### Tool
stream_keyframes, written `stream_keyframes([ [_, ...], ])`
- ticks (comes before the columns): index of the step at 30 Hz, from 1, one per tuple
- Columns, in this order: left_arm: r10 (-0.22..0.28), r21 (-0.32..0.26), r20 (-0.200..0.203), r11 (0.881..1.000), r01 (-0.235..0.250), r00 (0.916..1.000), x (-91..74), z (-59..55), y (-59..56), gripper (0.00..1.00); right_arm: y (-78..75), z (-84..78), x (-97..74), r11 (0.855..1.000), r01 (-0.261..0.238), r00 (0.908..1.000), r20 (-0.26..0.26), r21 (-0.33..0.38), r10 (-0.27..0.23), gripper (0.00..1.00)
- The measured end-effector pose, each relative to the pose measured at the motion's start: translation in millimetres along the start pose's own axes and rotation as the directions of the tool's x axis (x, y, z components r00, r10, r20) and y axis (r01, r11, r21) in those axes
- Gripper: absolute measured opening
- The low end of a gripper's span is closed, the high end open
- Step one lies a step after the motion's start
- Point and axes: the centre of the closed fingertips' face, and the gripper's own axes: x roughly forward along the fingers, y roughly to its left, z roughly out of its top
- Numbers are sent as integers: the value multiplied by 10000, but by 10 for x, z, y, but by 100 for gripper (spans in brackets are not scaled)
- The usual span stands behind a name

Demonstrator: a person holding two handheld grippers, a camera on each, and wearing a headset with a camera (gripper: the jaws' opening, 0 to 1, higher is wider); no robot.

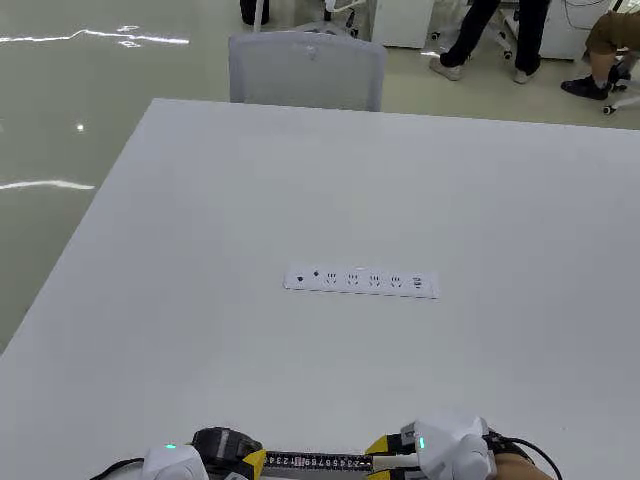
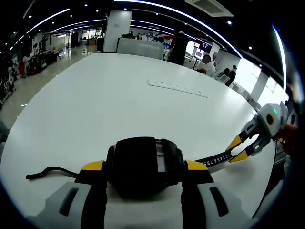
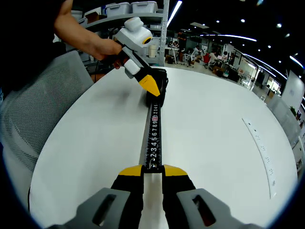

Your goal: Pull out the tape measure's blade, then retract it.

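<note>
Two tongs are holding one thing together. The left tongs (image 2: 145,168) are clamped on the black tape measure (image 2: 143,160), with one yellow tip on each side of it. A hand (image 3: 102,47) holds these tongs. The right tongs (image 3: 153,171) are pinched together on the end of the blade (image 3: 153,138). The blade is pulled out and runs straight from the tape measure to the right tongs. It has black numbers on it. A thin black strap (image 2: 47,171) lies on the white surface (image 1: 320,180), beside the tape measure.

A white power strip (image 1: 362,282) lies flat in the middle of the surface. The tape measure, the blade and both tongs are on the person's side of the power strip. They are well apart from it, close to the near edge of the surface. The blade runs about the same way as the power strip does.

On the far side of the power strip, at the far edge of the surface, stands a grey mesh chair (image 1: 306,68). Past the power strip and the chair there is a shiny floor (image 1: 70,120). The legs of some people (image 1: 490,35) show there too.
</note>
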Motion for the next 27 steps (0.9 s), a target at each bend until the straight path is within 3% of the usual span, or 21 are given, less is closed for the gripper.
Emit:
stream_keyframes([
  [27, -46, 37, -82, 10000, 47, 10000, 87, -59, 56, 58, -7, 62, 86, 9999, -131, 9999, 41, -89, 131, 13],
])
